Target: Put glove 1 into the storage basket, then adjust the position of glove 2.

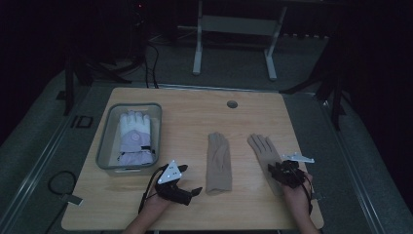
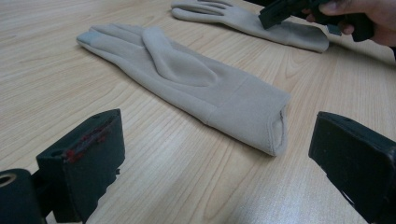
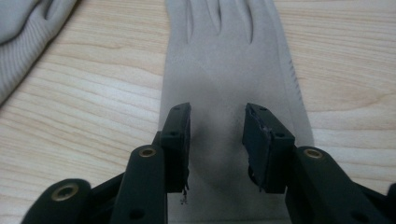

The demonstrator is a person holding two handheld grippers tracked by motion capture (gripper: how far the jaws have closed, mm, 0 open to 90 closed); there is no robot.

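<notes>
Your right gripper (image 3: 217, 140) hovers with jaws part-spread over the right beige glove (image 3: 224, 60) at the table's near right, while your left gripper (image 2: 219, 163), spread wide, faces the middle beige glove (image 2: 187, 79).

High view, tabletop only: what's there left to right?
Grey plastic bin holding a white and lilac glove → left gripper → beige knit glove folded lengthwise → beige glove lying flat, with the right gripper over its cuff end.
</notes>
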